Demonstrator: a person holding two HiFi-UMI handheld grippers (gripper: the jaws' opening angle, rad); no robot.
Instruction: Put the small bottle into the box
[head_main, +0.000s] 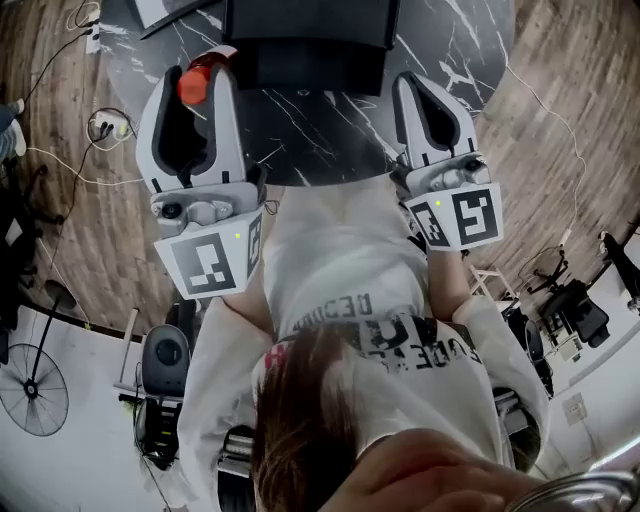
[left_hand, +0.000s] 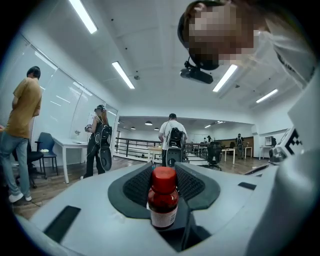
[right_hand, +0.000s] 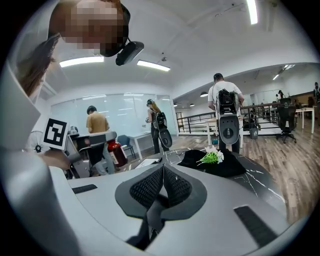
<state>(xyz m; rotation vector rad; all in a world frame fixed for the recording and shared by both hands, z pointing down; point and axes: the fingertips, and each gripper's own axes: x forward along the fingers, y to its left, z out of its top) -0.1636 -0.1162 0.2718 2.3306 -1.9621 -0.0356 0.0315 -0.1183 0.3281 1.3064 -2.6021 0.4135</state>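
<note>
Left gripper view puts the small bottle (left_hand: 163, 197) at dead centre: red cap, dark red body, pale label, standing upright between the fingers (left_hand: 200, 186) of the left gripper (left_hand: 163, 175), whose dark ribbed pads bear on its two sides. We record this gripper as closed on the bottle, which hangs clear of any surface. In the head view the bottle's red cap (head_main: 193, 85) shows between the tips of the left gripper (head_main: 197, 72), above the left part of the dark, white-veined worktop (head_main: 330, 140). The right gripper (head_main: 420, 90) stands well apart to the right over the same worktop; in the right gripper view its fingers (right_hand: 177, 187) meet pad to pad with nothing between them, and the bottle (right_hand: 116, 152) appears at the left of that view in the other gripper's hold. Further out on the worktop lies a black object (right_hand: 227, 167) bearing a green and white sprig (right_hand: 212, 157); we cannot tell whether it is the box. Beyond are a wooden floor (right_hand: 285, 150) and several standing people (left_hand: 171, 135).
</note>
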